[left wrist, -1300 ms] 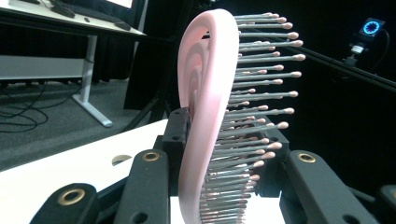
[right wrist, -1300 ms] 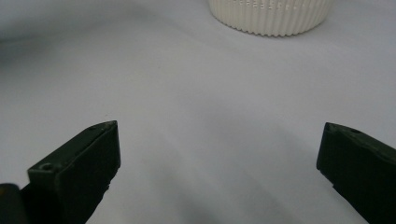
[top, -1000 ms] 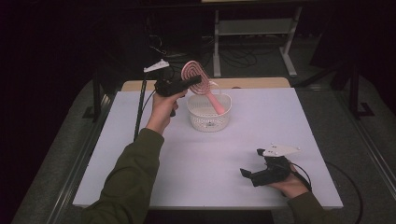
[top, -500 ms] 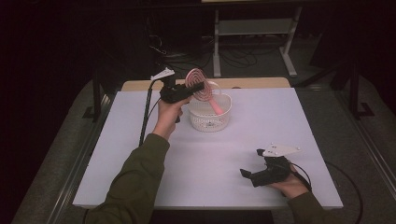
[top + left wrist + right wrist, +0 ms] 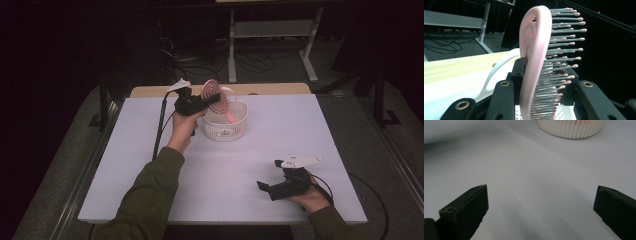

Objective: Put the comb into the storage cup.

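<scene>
A pink round hairbrush [image 5: 214,91] with metal bristles is clamped by its head in my left gripper [image 5: 212,100], handle pointing down into a white ribbed basket [image 5: 243,111] at the table's far middle. In the left gripper view the brush [image 5: 532,50] stands edge-on between the jaws, bristles to the right, with the left gripper [image 5: 544,80] shut on it and the basket rim [image 5: 499,65] beneath. My right gripper [image 5: 263,187] rests on the white table [image 5: 235,165] near the front right. Its jaws stand open and hold nothing [image 5: 541,202], and they face the basket [image 5: 571,130].
A wooden strip [image 5: 280,89] runs along the table's far edge. Beyond it lie floor cables [image 5: 250,62] and a metal stand [image 5: 272,30]. A black cable [image 5: 161,125] trails from the left gripper down the table's left side.
My left hand has sunk with the brush, bringing its handle down into the basket. The right gripper has stayed where it was.
</scene>
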{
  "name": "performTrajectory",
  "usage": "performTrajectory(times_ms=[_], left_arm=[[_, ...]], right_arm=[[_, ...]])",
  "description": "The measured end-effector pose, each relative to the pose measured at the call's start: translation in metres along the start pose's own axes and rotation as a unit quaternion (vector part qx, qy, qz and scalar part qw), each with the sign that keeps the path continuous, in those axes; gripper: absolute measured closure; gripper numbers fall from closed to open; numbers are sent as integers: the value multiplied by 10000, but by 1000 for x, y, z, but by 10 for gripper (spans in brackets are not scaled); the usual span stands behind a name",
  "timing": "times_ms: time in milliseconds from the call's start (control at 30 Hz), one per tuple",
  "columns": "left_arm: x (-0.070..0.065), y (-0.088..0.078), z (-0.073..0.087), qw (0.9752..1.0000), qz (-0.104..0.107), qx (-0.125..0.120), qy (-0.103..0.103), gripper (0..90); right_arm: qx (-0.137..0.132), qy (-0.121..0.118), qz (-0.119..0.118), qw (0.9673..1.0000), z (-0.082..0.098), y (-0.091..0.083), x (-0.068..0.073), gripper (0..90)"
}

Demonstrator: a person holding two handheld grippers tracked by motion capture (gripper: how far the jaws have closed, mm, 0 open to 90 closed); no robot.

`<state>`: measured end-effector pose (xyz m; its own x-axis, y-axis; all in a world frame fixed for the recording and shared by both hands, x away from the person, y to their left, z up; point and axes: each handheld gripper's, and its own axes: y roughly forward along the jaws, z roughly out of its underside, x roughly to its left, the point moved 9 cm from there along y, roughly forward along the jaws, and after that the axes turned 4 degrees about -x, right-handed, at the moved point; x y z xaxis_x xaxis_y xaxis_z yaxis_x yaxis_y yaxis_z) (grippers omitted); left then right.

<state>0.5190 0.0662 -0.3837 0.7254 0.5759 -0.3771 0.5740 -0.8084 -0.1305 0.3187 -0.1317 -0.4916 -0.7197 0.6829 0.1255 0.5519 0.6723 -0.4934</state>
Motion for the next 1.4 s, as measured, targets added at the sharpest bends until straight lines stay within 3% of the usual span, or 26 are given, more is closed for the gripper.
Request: performTrajectory(times_ms=[533, 933, 1400], left_arm=[[5, 0, 9, 9999, 26, 96, -92, 640], [23, -8, 15, 9996, 36, 171, -230, 622], [32, -13, 19, 9993, 15, 270, -267, 610]], right_arm=[[-1, -2, -4, 10000, 0, 0, 0, 0], [9, -13, -17, 10000, 0, 0, 1, 0], [14, -16, -18, 10000, 0, 0, 1, 0]])
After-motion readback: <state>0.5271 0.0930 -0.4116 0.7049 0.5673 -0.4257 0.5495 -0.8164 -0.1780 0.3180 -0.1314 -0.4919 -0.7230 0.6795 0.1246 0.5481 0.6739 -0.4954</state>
